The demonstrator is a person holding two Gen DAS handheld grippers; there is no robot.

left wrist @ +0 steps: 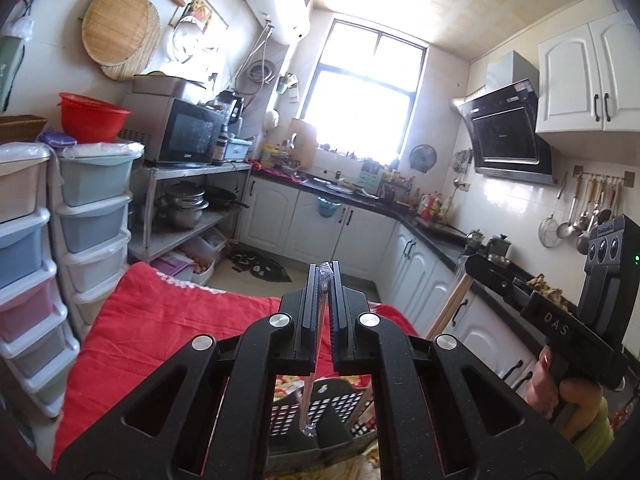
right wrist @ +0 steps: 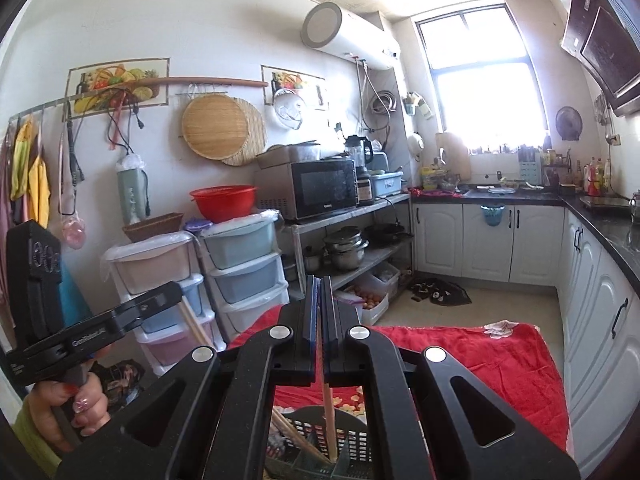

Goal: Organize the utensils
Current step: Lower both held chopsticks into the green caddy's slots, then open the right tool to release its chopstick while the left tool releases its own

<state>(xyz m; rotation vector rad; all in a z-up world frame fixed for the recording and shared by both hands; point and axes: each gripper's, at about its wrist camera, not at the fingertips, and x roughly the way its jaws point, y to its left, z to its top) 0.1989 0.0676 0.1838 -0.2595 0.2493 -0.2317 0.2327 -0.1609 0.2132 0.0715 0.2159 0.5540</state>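
My left gripper [left wrist: 325, 268] is shut on a thin stick in clear wrap [left wrist: 306, 400]. The stick hangs down, and its lower end is over a dark perforated utensil basket [left wrist: 340, 408]. My right gripper [right wrist: 319, 280] is shut on a wooden chopstick [right wrist: 329, 412] whose lower end reaches into the same basket [right wrist: 304, 426]. More wooden chopsticks [right wrist: 296, 438] lie inside it. The basket stands on a red cloth [left wrist: 160, 320]. In each wrist view the other gripper shows at the side, held by a hand: the right gripper [left wrist: 466, 264] and the left gripper [right wrist: 178, 290].
Stacked pastel plastic drawers [left wrist: 92, 216] stand left of the red cloth [right wrist: 480, 356]. A metal shelf holds a microwave [left wrist: 188, 132] and pots. White cabinets under a dark counter [left wrist: 440, 232] run along the right. Hanging ladles [left wrist: 584, 216] are on the wall.
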